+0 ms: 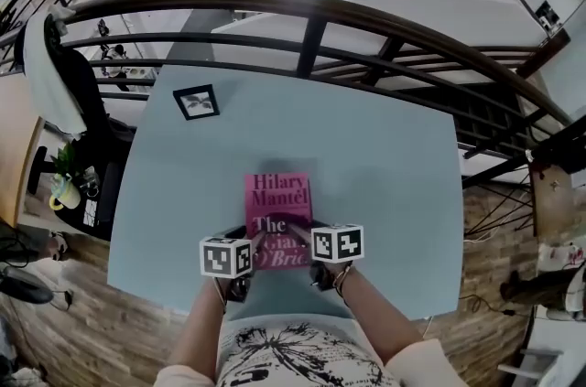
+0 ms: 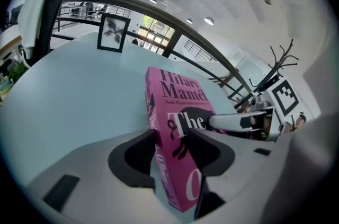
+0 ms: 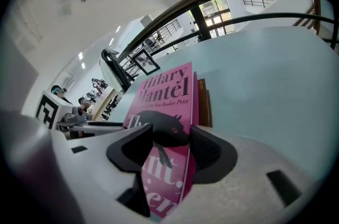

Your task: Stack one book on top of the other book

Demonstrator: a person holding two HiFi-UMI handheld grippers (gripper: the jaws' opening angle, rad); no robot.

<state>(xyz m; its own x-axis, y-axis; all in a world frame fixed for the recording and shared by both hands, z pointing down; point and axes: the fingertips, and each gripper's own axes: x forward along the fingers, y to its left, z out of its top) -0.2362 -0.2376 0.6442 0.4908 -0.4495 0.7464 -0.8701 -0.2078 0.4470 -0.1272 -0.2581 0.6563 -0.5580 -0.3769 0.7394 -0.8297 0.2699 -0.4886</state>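
Head view looks down on a pale blue table (image 1: pixel 366 147) with a glossy pink paperback book (image 1: pixel 277 202) lying at lower centre of the frame, its near end toward the person. The left gripper (image 1: pixel 259 241) and the right gripper (image 1: pixel 298 235), each carrying a cube with black-and-white square markers, meet the book at its two near corners.

Left gripper view shows that tool clenched on the book: one jaw presses the spine side and the other the front cover. Right gripper view shows the other tool likewise grasping the pink paperback book, its jaws closed over the opposite long edge. Just past that edge, right of centre in the frame, a strip of a second, brown-edged book (image 3: pixel 205 106) shows from under the pink one; whether the two touch I cannot tell.

A small black-framed picture (image 1: pixel 196 102) stands on the table at upper left, well apart from the books, and a dark curved metal railing (image 1: pixel 311 19) runs behind the far edge.
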